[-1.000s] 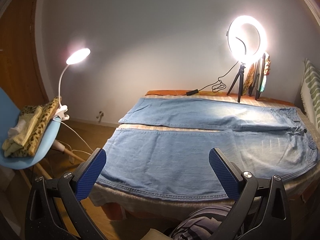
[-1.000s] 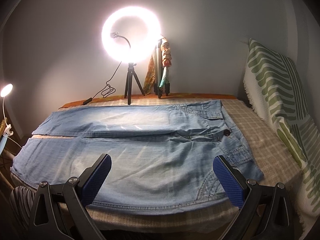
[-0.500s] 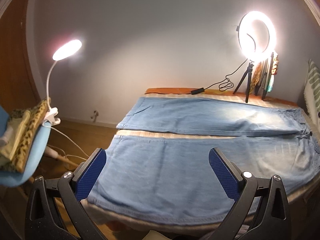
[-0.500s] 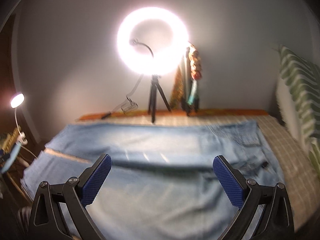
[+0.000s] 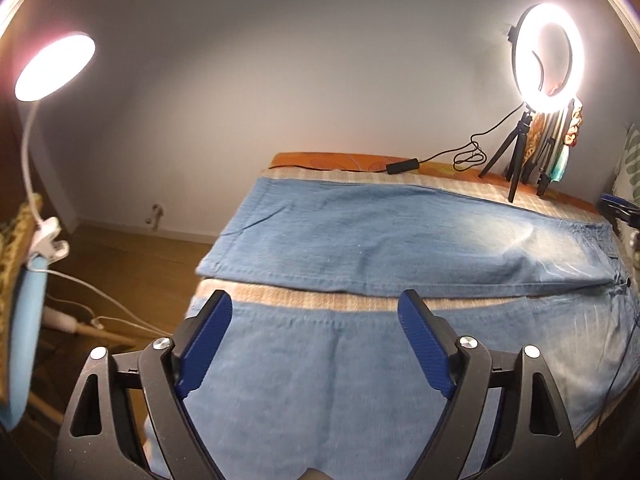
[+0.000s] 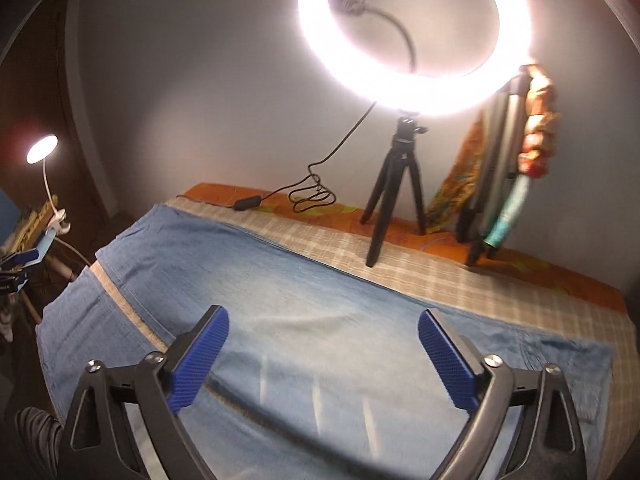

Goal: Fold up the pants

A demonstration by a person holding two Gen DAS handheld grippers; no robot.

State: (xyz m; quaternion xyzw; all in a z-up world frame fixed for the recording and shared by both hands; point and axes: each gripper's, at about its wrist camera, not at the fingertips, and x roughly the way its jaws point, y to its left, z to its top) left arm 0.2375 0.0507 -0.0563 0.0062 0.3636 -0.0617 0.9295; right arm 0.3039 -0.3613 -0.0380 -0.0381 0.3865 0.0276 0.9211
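Both grippers hover spread wide and empty over jeans laid flat on a bed.

Left gripper (image 5: pixel 314 340) hangs above the near leg of the pants (image 5: pixel 400 240); right gripper (image 6: pixel 324 354) sits over the far leg. Past the denim, checked bedcover (image 6: pixel 460 280) shows, then a ring light (image 6: pixel 416 36) on its tripod by the wall. A clip lamp (image 5: pixel 56 66) glows left, clamped to what may be a blue chair (image 5: pixel 24 340), cut off and blurred.
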